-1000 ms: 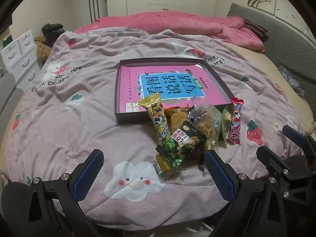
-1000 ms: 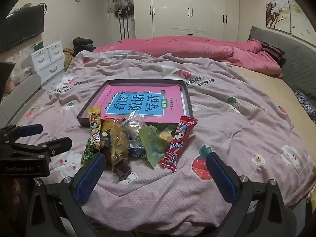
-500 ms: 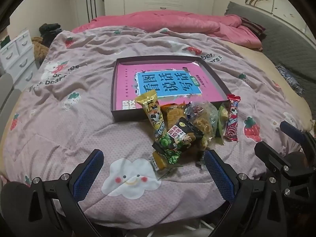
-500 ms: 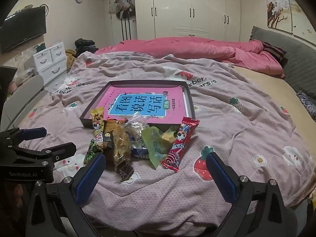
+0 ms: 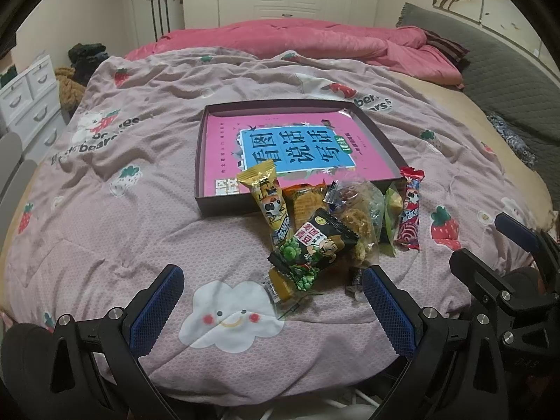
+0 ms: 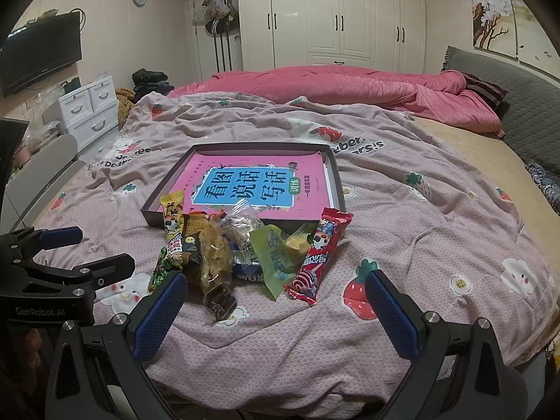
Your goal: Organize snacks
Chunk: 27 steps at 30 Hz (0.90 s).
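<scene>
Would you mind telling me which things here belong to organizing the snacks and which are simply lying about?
Part of the job:
snack pile
red wrapper
yellow packet
dark shallow box
left gripper, open
right gripper, open

Just lying about:
pink book inside the box
pink duvet
white drawers
television
</scene>
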Motion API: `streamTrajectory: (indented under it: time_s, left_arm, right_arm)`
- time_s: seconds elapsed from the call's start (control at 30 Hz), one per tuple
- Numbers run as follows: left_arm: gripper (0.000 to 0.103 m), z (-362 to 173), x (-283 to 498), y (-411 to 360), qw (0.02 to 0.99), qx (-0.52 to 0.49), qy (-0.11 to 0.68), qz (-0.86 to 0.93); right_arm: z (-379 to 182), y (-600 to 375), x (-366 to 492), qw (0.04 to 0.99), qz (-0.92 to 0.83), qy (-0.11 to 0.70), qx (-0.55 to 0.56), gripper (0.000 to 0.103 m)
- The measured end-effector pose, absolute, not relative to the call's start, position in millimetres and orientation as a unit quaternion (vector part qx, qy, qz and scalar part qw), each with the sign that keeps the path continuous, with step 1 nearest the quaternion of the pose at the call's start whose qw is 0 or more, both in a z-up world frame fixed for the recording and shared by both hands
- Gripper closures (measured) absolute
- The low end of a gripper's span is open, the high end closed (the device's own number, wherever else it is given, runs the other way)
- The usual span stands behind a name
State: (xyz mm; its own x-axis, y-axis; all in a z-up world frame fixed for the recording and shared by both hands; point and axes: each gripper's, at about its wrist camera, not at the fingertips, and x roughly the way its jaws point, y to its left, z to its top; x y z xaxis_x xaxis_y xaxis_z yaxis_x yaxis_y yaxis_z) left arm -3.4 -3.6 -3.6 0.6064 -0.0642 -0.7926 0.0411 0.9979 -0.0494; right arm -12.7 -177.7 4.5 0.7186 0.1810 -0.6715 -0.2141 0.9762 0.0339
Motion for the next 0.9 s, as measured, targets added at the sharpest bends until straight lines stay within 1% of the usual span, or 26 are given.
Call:
streamTrajectory:
  time_s: [0.9]
  left_arm:
    - [0.001,-6.1,-4.4,-2.4,0.892,-0.013,0.45,-0.034]
  right_arm:
    - [4.2,-178.3,-12.6,0.927,0.107,0.36,-0.022,0.001]
